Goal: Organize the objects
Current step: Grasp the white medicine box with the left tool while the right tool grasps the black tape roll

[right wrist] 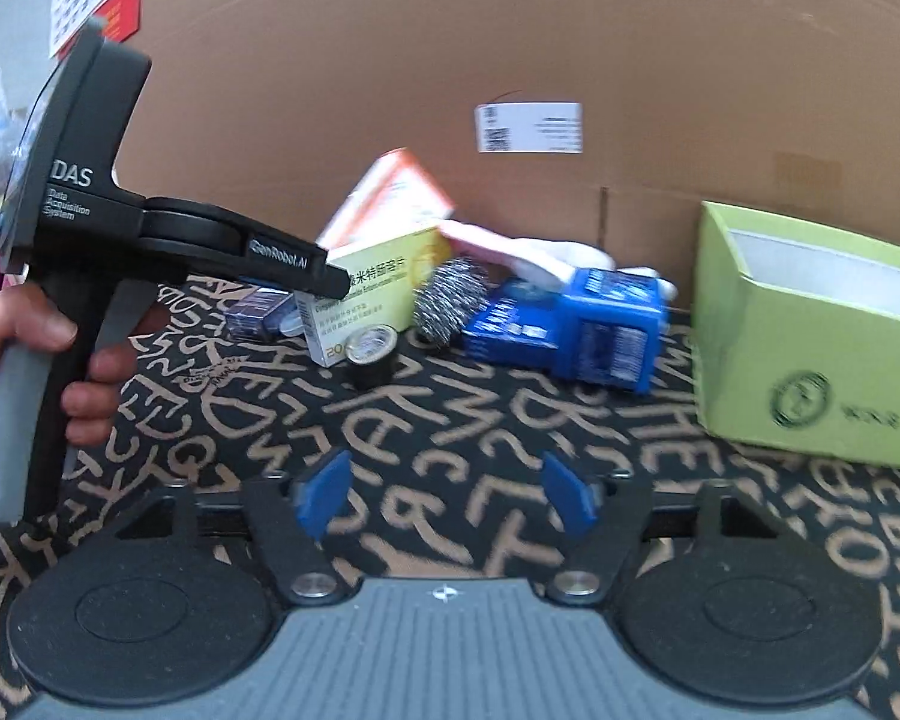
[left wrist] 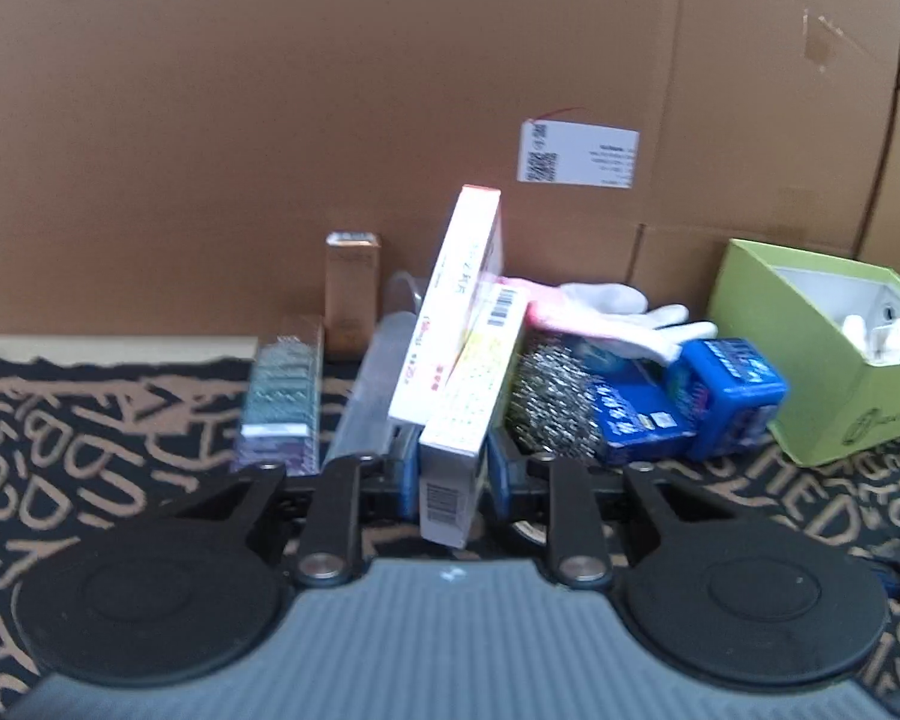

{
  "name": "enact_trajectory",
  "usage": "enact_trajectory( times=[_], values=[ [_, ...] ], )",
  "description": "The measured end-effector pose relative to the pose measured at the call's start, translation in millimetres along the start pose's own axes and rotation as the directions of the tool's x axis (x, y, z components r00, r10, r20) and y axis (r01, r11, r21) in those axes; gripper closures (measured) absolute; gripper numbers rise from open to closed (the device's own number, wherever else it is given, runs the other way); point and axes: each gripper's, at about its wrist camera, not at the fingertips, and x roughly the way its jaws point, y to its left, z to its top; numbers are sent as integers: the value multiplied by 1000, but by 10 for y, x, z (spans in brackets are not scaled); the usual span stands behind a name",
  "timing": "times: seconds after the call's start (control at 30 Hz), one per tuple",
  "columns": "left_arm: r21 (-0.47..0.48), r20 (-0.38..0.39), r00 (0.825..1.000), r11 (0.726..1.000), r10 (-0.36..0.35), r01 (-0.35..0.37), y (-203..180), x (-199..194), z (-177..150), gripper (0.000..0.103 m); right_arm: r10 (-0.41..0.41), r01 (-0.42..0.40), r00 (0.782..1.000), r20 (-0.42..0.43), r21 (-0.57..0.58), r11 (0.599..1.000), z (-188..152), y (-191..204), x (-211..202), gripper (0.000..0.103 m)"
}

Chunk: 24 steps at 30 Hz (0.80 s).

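Left gripper [left wrist: 450, 477]: its blue pads are clamped on the near end of a yellow-green and white cardboard medicine box [left wrist: 477, 414], one pad against each broad side; the box stands on edge and runs straight ahead from the fingertips.
Left hand [right wrist: 24, 354]: in the right wrist view it wraps the grey handle of that tool, far off to the left of the right gripper.
Right gripper [right wrist: 444, 495]: jaws stand apart with only patterned cloth showing between the blue pads; it holds nothing.
Surface: a black cloth with tan lettering [right wrist: 450, 408] lies under both tools.
Ahead of the right gripper: a small black round cap with a shiny top [right wrist: 371, 354] sits just in front of the gripped box.
Ahead and left of the left gripper: a flat iridescent packet [left wrist: 282, 396] and a clear plastic case [left wrist: 369, 387] lie side by side.
Against the gripped box: a taller white box with an orange top [left wrist: 450, 306] leans on its left side.
Ahead and right: a steel wire scouring ball [left wrist: 549, 396], then two blue printed packs [left wrist: 684, 387], touching one another; white and pink gloves [left wrist: 606, 312] lie on top, behind.
Further left: an upright copper-brown carton [left wrist: 351, 294].
Far right: an open lime-green cardboard box [left wrist: 816, 354] with white items inside.
Backdrop: a large brown corrugated cardboard wall [left wrist: 330, 120] bearing a white label [left wrist: 576, 153].
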Motion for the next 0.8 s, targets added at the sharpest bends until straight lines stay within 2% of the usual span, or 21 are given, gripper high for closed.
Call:
enact_trajectory(
  times=[0.03,0.07,0.37,0.4,0.43,0.47,0.6,0.8],
  values=[
    [10,5,1000,1000,6,-6,-19,-27,-24,80,4,-4,1000,-9,-15,1000,44,35,79,46],
    [19,8,1000,1000,10,-10,-31,-54,-48,80,8,-9,1000,-18,-26,1000,80,65,150,47],
    [-44,-10,999,998,-43,42,225,-376,-226,80,66,-72,996,-57,-104,992,407,328,850,54],
    [-43,-11,999,998,-44,44,243,-414,-248,80,71,-77,996,-59,-106,991,428,341,916,56],
    [-40,-12,999,998,-46,45,250,-444,-264,80,70,-77,995,-67,-106,991,442,346,978,66],
    [-35,-13,999,998,-45,44,248,-476,-284,80,70,-78,994,-81,-101,992,451,339,1027,69],
    [-16,-28,996,996,-83,83,213,-588,-372,81,90,-94,993,-79,-44,995,411,247,903,69],
    [13,-41,987,988,-153,154,55,-810,-552,81,93,-92,992,-90,21,996,79,-46,249,69]
  ],
)
